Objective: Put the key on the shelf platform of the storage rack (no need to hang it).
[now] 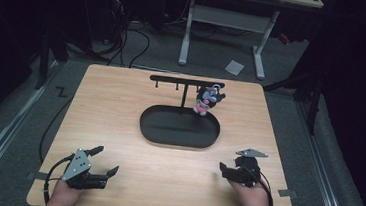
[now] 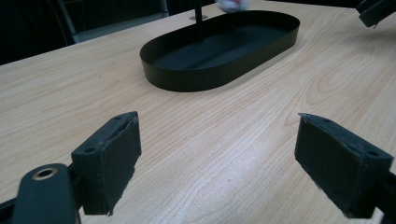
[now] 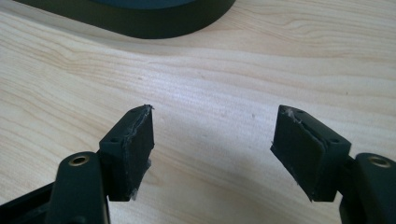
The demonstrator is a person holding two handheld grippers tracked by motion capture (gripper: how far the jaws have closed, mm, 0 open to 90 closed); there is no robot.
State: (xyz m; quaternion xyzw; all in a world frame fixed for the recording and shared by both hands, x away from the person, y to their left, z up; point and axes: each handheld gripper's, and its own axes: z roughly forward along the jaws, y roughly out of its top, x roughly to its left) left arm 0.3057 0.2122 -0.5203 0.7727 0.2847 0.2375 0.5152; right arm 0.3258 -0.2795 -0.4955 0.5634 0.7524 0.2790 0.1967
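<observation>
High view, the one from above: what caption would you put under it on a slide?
Two hand-held tongs, left and right, open above a wooden table, facing a black oval tray and a small toy hanging on its rack.

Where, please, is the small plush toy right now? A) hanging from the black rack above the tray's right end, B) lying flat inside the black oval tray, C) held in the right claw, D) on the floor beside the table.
A: the plush toy hangs from the black rack, over the right end of the oval tray.
</observation>
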